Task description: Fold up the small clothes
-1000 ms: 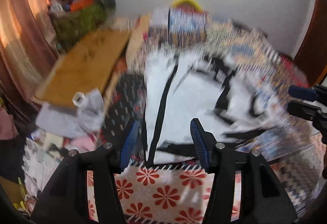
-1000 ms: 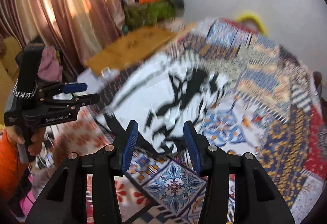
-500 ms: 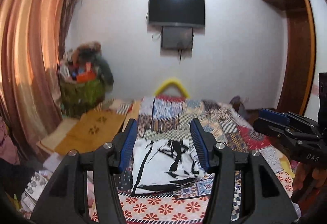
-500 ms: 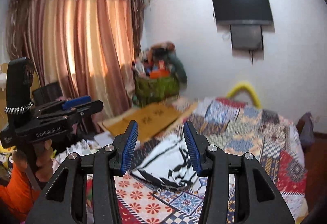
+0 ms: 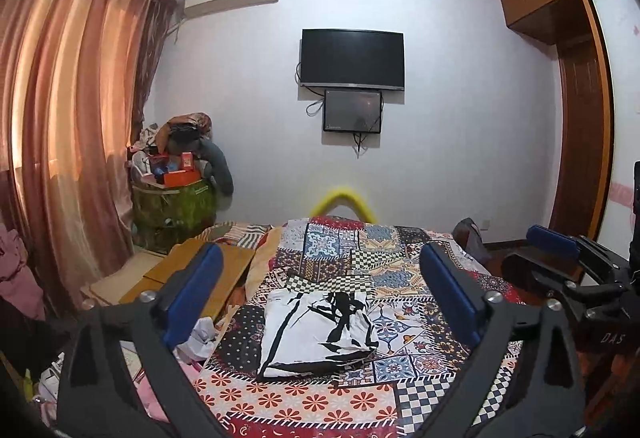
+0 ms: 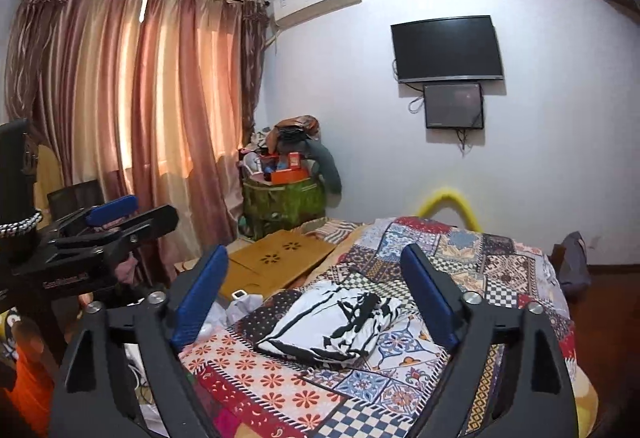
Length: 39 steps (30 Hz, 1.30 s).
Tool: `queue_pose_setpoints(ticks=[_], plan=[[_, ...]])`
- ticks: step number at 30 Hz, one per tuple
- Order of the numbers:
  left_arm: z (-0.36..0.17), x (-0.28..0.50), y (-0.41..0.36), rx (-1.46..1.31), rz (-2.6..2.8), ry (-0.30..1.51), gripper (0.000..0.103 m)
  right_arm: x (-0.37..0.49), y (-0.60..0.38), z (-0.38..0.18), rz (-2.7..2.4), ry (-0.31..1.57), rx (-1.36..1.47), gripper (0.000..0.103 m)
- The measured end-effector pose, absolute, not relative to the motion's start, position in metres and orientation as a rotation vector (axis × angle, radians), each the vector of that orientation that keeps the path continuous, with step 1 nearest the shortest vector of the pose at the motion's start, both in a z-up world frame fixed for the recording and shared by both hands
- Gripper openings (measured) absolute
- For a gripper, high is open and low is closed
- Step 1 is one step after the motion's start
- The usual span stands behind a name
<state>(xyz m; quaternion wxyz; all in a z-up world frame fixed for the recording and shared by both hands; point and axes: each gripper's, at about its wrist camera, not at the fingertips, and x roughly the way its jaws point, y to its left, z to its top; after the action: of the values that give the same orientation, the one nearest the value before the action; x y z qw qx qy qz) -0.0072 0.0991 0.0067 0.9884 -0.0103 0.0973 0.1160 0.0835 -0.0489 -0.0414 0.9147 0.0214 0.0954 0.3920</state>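
Since the frame a second earlier, both grippers had risen from close over the bedspread to a nearly level aim at the far wall, and the garment had gone from filling the view to lying well ahead of and below the fingertips.

The left gripper [image 5: 320,302] had its jaws opening — set wide apart, with nothing between the blue pads [image 5: 196,298]. The right gripper [image 6: 316,298] was likewise opening, wide, its pads [image 6: 200,298] clear of any cloth. Neither gripper touched the garment.

The folded white garment with black print [image 5: 316,334] lay flat on the patchwork bedspread [image 5: 400,358], framed between the left gripper's fingers and forward of them. In the right wrist view the same garment [image 6: 332,326] appeared between that gripper's fingers, slightly left of centre, as a compact folded bundle.

The right gripper's body was visible at the right edge of the left wrist view [image 5: 560,258]; the left gripper appeared at the left edge of the right wrist view [image 6: 100,230], held by a hand [image 6: 28,342] partly out of frame.

Ahead of both grippers — past the bedspread — a television [image 5: 352,58] hung on the wall. Left of the grippers stood a wooden board [image 6: 280,258], a heaped green basket [image 6: 284,198] and curtains [image 6: 140,118].
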Motion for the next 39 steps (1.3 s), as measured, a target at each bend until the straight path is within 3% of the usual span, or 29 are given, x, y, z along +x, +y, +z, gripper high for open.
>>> queue_pose_setpoints(ticks=[4, 39], plan=[[0.004, -0.009, 0.095, -0.015, 0.235, 0.194, 0.103, 0.077, -0.050, -0.043, 0.778, 0.187, 0.045, 0.102], [-0.009, -0.001, 0.091, -0.010, 0.226, 0.226, 0.103, 0.079, -0.053, -0.048, 0.766, 0.220, 0.060, 0.102]])
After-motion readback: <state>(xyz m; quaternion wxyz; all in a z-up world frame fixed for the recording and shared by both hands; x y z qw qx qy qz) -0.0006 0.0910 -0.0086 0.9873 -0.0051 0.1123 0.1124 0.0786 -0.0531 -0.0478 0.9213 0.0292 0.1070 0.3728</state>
